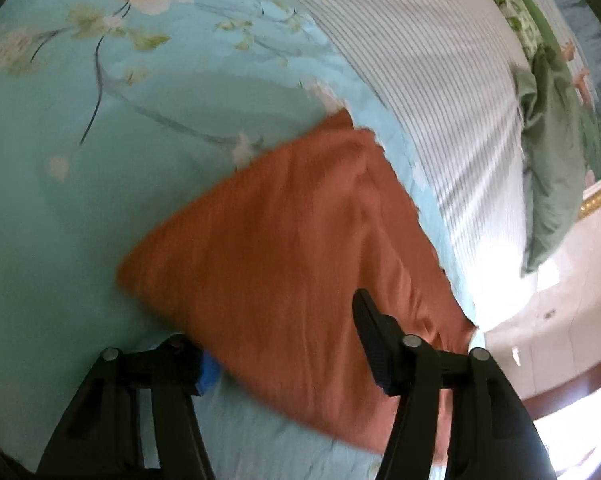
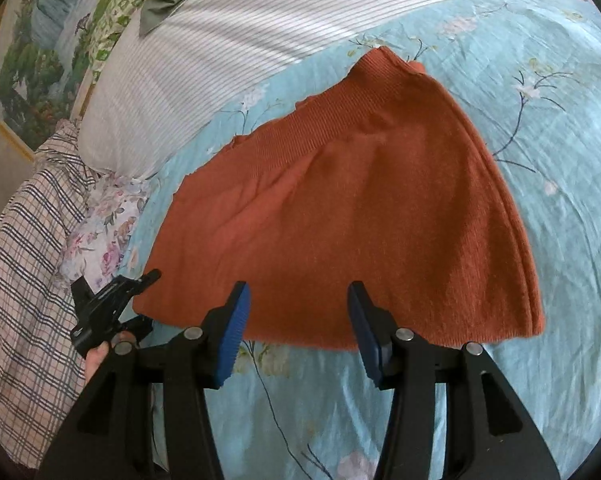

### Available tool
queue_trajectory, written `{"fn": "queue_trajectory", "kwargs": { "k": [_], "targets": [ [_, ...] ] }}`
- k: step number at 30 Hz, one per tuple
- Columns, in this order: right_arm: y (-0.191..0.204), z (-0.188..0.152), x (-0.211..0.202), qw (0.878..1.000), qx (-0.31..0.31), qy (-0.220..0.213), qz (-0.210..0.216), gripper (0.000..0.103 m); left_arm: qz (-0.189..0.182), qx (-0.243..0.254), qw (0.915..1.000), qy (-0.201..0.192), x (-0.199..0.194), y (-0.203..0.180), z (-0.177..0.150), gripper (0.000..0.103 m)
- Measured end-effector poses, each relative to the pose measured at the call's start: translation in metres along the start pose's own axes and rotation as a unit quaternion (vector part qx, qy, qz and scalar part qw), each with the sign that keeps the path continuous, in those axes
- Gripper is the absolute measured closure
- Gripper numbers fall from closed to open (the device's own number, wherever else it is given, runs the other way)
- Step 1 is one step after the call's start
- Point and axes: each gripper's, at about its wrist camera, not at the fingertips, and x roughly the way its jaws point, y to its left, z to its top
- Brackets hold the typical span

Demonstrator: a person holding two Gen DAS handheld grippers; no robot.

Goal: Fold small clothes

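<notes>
A rust-orange knit garment (image 2: 340, 216) lies flat on the blue floral bedspread (image 2: 540, 140), its ribbed band toward the pillow. My right gripper (image 2: 296, 320) is open over the garment's near edge, holding nothing. In the left wrist view the garment (image 1: 284, 260) is blurred and its near corner lies between the fingers of my left gripper (image 1: 284, 344), which is open; the left finger is partly under the cloth. The left gripper also shows in the right wrist view (image 2: 112, 308) at the garment's left corner.
A white striped pillow (image 2: 228, 52) lies behind the garment, with a green cloth (image 1: 548, 168) beyond it. A checked cloth (image 2: 24, 264) and a floral cloth (image 2: 104, 232) sit at the left. A framed landscape picture (image 2: 32, 72) hangs on the wall.
</notes>
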Motion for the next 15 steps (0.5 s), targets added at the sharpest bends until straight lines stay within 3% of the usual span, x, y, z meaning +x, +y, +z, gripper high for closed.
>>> {"fn": "queue_trajectory", "kwargs": {
  "k": [3, 4, 6, 10, 13, 15],
  "targets": [
    [-0.004, 0.008, 0.002, 1.000, -0.002, -0.002, -0.001, 0.051, 0.021, 0.016, 0.9996, -0.001, 0.011, -0.005, 0.010, 0.082],
    [-0.005, 0.010, 0.002, 1.000, -0.003, -0.003, -0.004, 0.051, 0.013, 0.017, 0.9998, 0.006, 0.013, -0.006, 0.012, 0.089],
    [-0.010, 0.018, 0.001, 1.000, -0.002, -0.009, -0.007, 0.051, 0.016, 0.034, 0.9993, -0.005, 0.007, -0.016, 0.011, 0.092],
    [-0.022, 0.036, -0.004, 1.000, 0.005, -0.015, 0.004, 0.051, 0.025, 0.152, 0.9875, -0.035, -0.012, -0.072, -0.004, 0.094],
    [-0.033, 0.050, -0.006, 1.000, 0.017, -0.017, 0.018, 0.051, 0.015, 0.231, 0.9721, -0.035, -0.015, -0.121, -0.025, 0.094],
    [-0.036, 0.059, -0.006, 1.000, 0.014, -0.016, 0.021, 0.051, 0.011, 0.293, 0.9555, -0.028, -0.010, -0.155, -0.049, 0.094]
  ]
}}
